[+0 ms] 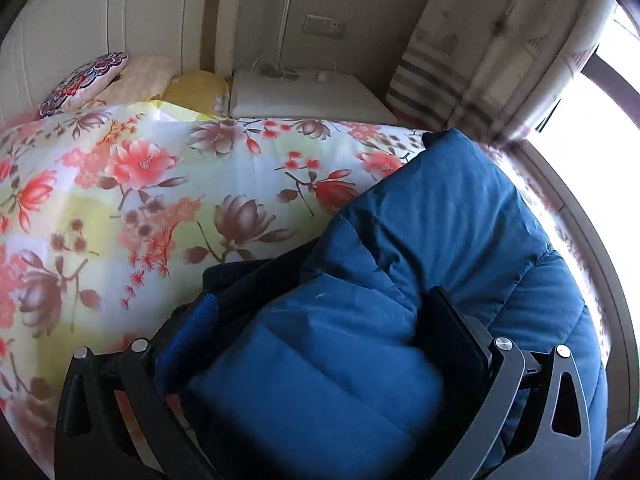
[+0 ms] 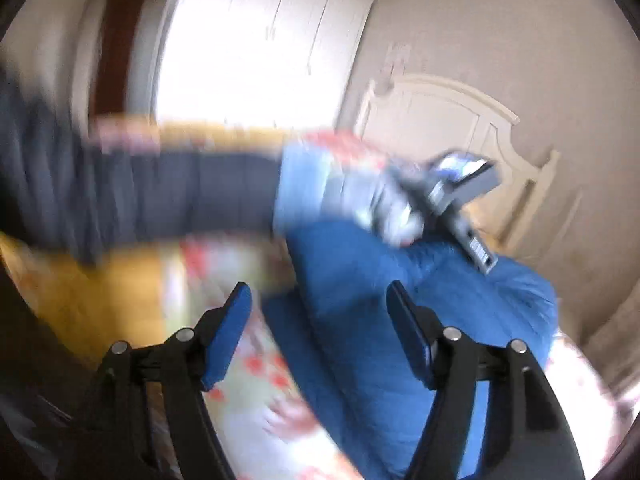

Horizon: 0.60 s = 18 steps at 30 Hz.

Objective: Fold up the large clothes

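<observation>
Blue quilted fabric is filling the lower right of the left wrist view, where a padded jacket (image 1: pixel 432 232) is lying bunched on a floral bedspread (image 1: pixel 132 184) near the window-side edge of the bed. The left gripper (image 1: pixel 320 312) is standing with its jaws spread wide around a thick fold of the jacket; its right finger is pressing against the cloth, while the left finger's blue pad is sitting beside a dark lining, and whether the fold is truly pinched is hard to judge. A patterned cushion (image 1: pixel 80 80) and a yellow pillow (image 1: pixel 200 88) are resting by the cream headboard (image 1: pixel 80 20), with a white bedside table (image 1: pixel 304 96) beyond.

Motion blur is smearing most of the right wrist view. The right gripper (image 2: pixel 320 308) is hovering above the bed with its jaws wide apart and holding nothing, the jacket showing between and beyond its fingers. A dark-sleeved arm (image 2: pixel 160 196) is reaching across the frame, carrying the other gripper's grey body toward the jacket's far end, its fingers hidden from this side.
</observation>
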### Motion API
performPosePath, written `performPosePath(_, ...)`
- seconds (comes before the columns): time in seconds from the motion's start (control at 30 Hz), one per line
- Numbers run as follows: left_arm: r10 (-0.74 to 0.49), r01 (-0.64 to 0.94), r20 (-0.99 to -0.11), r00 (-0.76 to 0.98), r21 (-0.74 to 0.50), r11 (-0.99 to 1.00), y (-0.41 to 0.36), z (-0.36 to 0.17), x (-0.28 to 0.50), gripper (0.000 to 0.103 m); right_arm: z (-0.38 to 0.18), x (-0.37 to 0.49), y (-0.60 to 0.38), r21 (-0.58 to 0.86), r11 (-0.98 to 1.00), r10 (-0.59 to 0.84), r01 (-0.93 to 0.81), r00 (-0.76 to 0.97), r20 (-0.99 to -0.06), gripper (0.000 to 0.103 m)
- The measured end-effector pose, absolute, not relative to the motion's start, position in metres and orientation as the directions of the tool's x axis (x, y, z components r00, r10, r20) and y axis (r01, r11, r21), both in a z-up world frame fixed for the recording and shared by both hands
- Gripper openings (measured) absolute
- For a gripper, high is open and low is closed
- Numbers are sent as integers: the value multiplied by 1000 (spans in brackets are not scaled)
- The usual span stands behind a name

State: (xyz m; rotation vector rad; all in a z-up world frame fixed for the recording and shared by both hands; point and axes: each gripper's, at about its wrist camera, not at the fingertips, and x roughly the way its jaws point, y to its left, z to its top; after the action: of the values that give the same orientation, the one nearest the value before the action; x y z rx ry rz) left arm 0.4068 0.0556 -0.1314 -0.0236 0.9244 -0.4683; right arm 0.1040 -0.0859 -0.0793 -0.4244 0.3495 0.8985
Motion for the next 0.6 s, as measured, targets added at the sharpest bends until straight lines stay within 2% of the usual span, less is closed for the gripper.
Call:
performPosePath(0.03, -394, 381, -761, 515, -208, 901, 55, -131, 406, 99, -70, 116, -93, -186, 570, 678, -800, 586, -444, 64)
performPosePath(0.1, -368, 382, -767, 526, -173, 908, 50, -131, 402, 99, -60, 132, -85, -188, 638, 628, -746, 646, -434, 47)
performPosePath(0.13, -357, 384, -769, 531, -157, 910, 47, -130, 402, 99, -60, 142, -82, -196, 669, 594, -717, 674, -439, 36)
performPosePath(0.17, -349, 385, -769, 536, -146, 911, 45, -130, 401, 99, -61, 152, -72, -192, 691, 566, -697, 686, -457, 29)
performPosePath(0.23, -354, 383, -762, 542, -151, 911, 48, -130, 402, 99, -84, 163, -43, -172, 673, 527, -719, 630, -571, 28)
performPosePath(0.27, -363, 383, -756, 544, -161, 909, 51, -131, 402, 99, -110, 166, -29, -227, 655, 461, -721, 619, -636, 28)
performPosePath(0.3, -373, 384, -752, 543, -172, 907, 54, -133, 403, 99, -128, 162, -19, -295, 644, 427, -706, 651, -627, 28)
performPosePath(0.5, -351, 371, -742, 571, -149, 917, 54, -135, 400, 99, -139, 150, 8, -486, 582, 298, -652, 727, -618, 28)
performPosePath(0.6, -358, 342, -718, 597, -176, 923, 63, -140, 397, 99, -156, 147, 23, -561, 562, 264, -607, 775, -574, 28)
